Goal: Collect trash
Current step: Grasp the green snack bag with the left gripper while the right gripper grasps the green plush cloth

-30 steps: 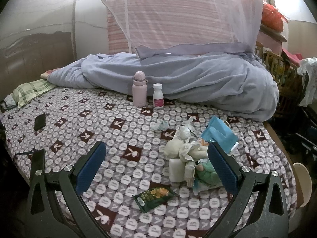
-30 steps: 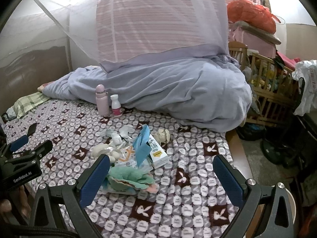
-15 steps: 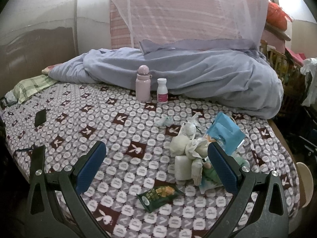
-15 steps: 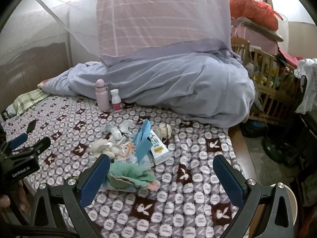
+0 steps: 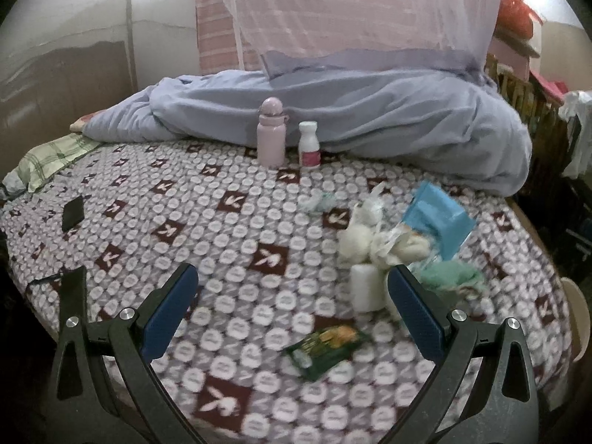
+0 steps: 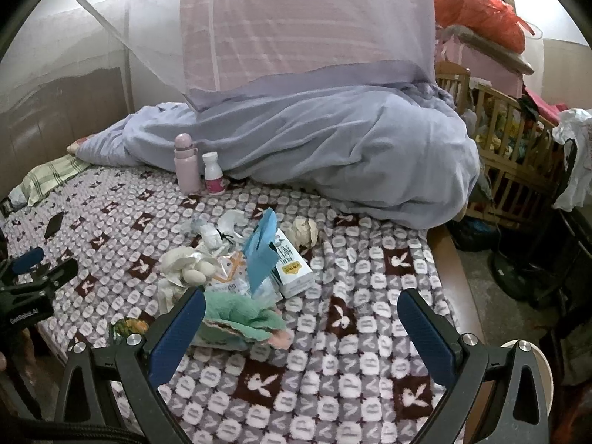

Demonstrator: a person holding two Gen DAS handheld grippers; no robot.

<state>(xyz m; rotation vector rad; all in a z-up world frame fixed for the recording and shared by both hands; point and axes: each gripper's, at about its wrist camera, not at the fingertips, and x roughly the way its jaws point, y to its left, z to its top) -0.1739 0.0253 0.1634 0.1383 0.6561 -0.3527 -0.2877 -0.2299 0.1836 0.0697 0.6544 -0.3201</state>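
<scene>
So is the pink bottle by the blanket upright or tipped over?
Upright. The pink bottle stands on its base on the bedspread, cap up, beside the small white bottle.

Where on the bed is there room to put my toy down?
Bare blanket lies between the phone, the pink bottle and the green wrapper, and in front of the right gripper. It is crowded around the blue packet and carton.

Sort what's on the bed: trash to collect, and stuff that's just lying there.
Trash to collect:
- green snack wrapper
- crumpled paper ball
- small carton
- blue packet
- white tissue wads

Just lying there:
- pink bottle
- small white bottle
- black phone
- blue duvet
- green plush, probably
</scene>
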